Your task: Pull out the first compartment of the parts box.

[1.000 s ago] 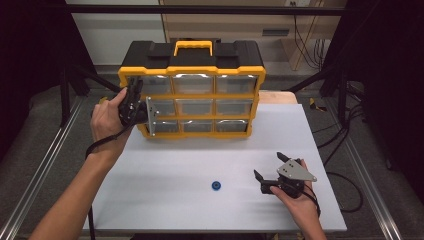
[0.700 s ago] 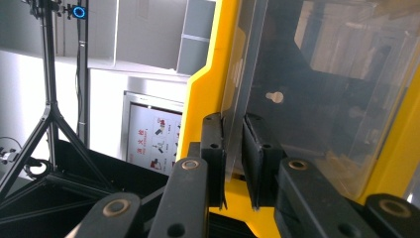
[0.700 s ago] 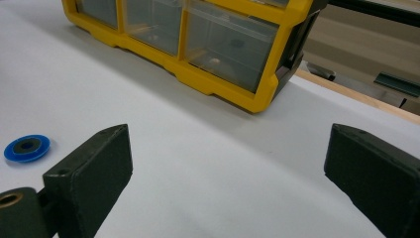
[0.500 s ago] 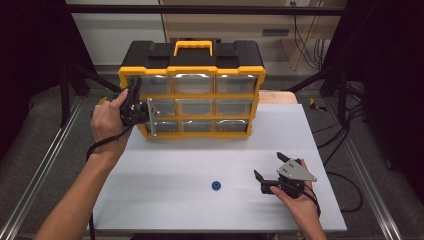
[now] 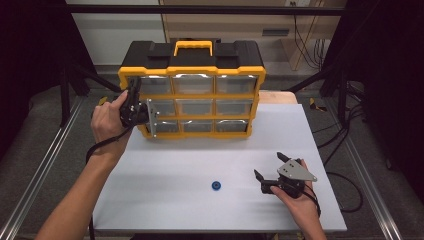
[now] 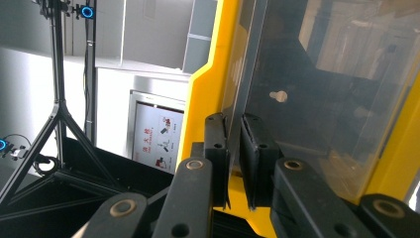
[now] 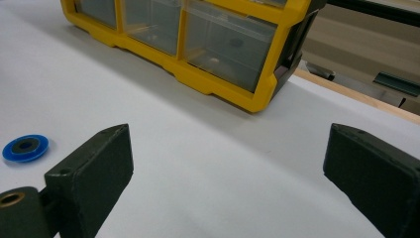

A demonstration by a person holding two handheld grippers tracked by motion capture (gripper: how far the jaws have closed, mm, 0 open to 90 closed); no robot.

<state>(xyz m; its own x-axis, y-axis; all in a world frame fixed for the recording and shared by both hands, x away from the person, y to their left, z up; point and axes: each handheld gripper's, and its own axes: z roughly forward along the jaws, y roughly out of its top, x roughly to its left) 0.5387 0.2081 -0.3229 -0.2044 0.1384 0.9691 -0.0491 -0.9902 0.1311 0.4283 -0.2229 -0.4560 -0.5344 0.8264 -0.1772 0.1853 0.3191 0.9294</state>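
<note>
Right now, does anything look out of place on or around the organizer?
One clear drawer sticks out at the left of the organizer; the left gripper, jaws just closing, pinches its front. A small blue disc lies loose on the table.

A white table top (image 5: 165, 165) fills the lower middle of the high view, grey floor (image 5: 35, 150) and metal rails (image 5: 45, 165) on both sides. At upper left stands a pale wall (image 5: 120, 30); black cables (image 5: 300, 35) hang at upper right. A black tripod (image 6: 57, 114) stands at the left of the left gripper view.
</note>
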